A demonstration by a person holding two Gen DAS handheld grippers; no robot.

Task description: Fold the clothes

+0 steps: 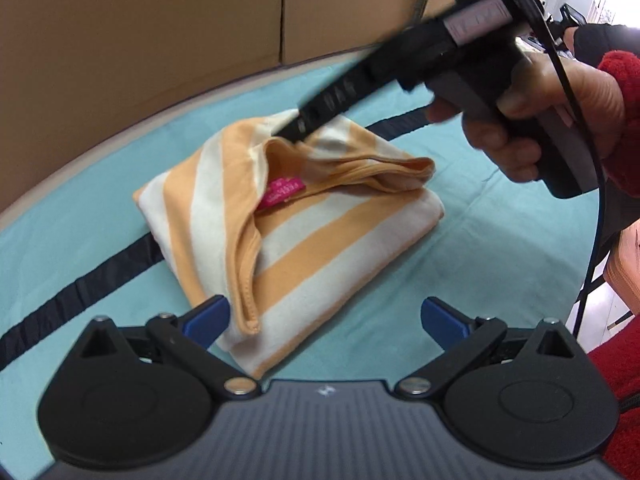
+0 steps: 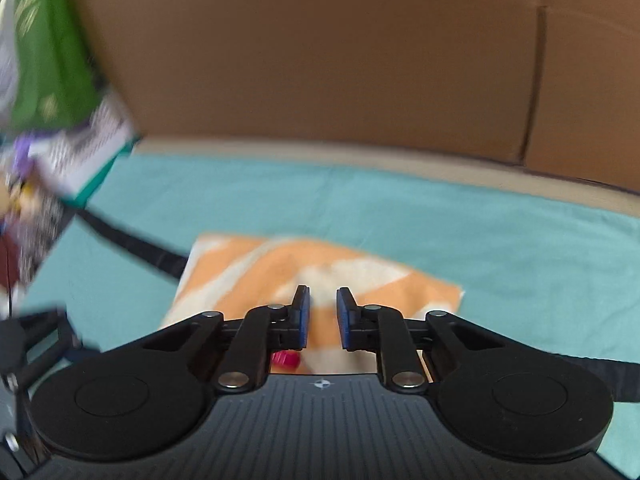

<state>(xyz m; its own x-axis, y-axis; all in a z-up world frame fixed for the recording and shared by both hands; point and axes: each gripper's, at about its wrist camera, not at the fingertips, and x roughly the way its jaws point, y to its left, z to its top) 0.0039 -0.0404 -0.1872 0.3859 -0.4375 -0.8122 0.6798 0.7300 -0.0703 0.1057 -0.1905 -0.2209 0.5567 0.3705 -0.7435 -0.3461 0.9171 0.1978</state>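
An orange-and-white striped garment (image 1: 304, 220) lies folded into a thick square on the teal cloth (image 1: 460, 240), a pink label (image 1: 280, 192) showing in its neck opening. My left gripper (image 1: 326, 320) is open wide at the garment's near corner, and its left fingertip (image 1: 208, 318) is beside the folded edge. My right gripper (image 1: 296, 124), held by a hand (image 1: 552, 112), comes down from the upper right onto the garment's far side. In the right wrist view, my right gripper (image 2: 323, 316) hovers over the garment (image 2: 248, 268) with a narrow gap between its blue pads (image 2: 302, 316) and nothing clamped.
Cardboard boxes (image 1: 160, 40) wall off the table's far edge. A dark strap (image 1: 80, 280) crosses the teal cloth under the garment. A green and white package (image 2: 52, 80) sits blurred at the far left. A red sleeve (image 1: 624, 92) and a black cable (image 1: 596, 220) are on the right.
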